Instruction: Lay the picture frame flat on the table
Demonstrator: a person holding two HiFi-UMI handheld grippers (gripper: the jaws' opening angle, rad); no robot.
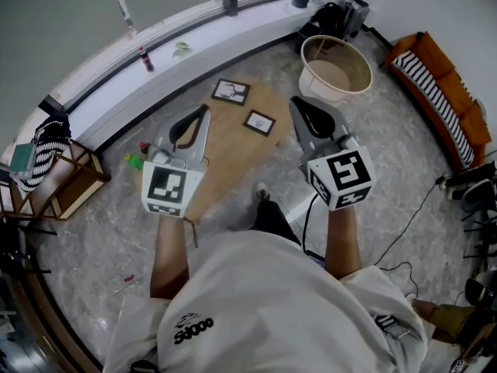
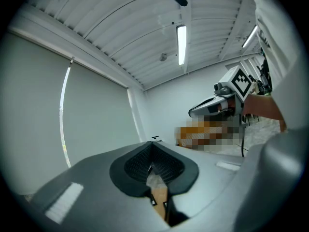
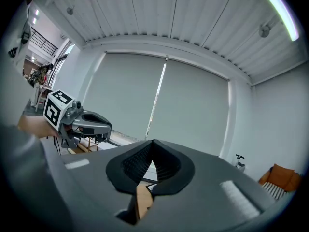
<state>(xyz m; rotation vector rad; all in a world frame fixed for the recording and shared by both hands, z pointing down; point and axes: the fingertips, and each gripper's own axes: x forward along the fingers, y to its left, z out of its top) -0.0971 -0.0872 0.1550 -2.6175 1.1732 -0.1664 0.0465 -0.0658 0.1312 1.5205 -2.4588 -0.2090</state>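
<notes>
Handle picture frame (image 1: 231, 92) on counter (image 1: 227, 152) as light, stiff and probably fragile, gripping outer edge, with jaws of left gripper (image 1: 203, 112) and right gripper (image 1: 297, 102) closed on nothing.

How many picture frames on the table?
2: one picture frame at the table's far end, a second frame nearer, by its right edge. The left gripper may hide more.

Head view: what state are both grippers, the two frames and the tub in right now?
Left gripper: shut, empty, clear of both frames.
Right gripper: shut, empty, clear of both frames.
Large frame: on the table, face up; flat or propped, cannot tell.
Small frame: on the table, face up; same doubt.
Tub: upright, open top.
</notes>
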